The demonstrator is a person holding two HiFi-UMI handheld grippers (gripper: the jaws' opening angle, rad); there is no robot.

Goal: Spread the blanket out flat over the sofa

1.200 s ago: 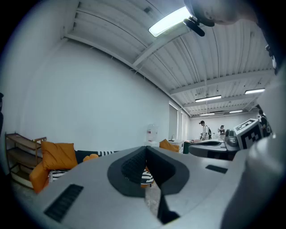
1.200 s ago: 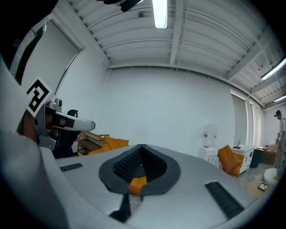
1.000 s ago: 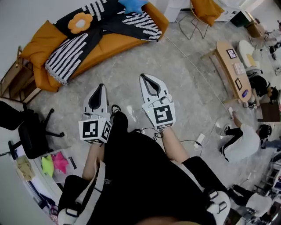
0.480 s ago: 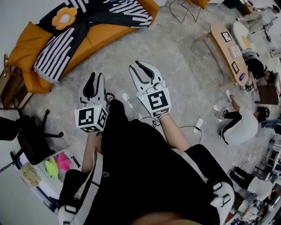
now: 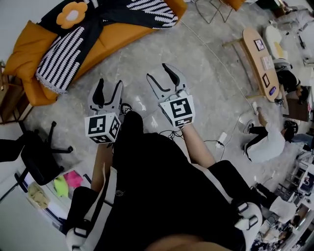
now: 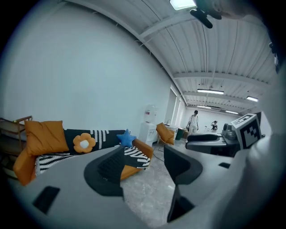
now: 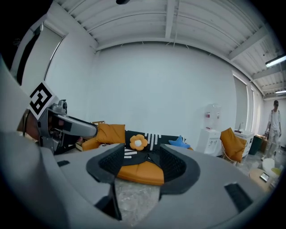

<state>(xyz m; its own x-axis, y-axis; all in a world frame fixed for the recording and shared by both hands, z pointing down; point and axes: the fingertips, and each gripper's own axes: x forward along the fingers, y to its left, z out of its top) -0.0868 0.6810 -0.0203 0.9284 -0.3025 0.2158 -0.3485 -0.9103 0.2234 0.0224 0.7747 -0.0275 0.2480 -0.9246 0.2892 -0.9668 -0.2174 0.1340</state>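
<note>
A black blanket with white-striped ends [image 5: 93,29] lies rumpled across the orange sofa [image 5: 125,37] at the top left of the head view. One striped end hangs over the seat front. Both grippers are held over the grey floor, well short of the sofa. My left gripper [image 5: 110,83] and right gripper [image 5: 158,71] have just been opening and stand open with nothing between the jaws. Past the left gripper [image 6: 144,154], the blanket [image 6: 136,156] and sofa [image 6: 42,136] appear. Beyond the right gripper [image 7: 140,154] I see the blanket [image 7: 149,137] on the sofa [image 7: 138,172].
An orange flower cushion [image 5: 72,13] sits on the blanket. A black office chair [image 5: 34,157] stands at the left, a wooden rack [image 5: 9,98] beside the sofa. A low wooden table [image 5: 262,54] and a person on the floor [image 5: 267,139] are at the right. Cables [image 5: 216,142] cross the floor.
Both grippers' jaws have gone from shut to wide open. Both hands have shifted a little toward the sofa.
</note>
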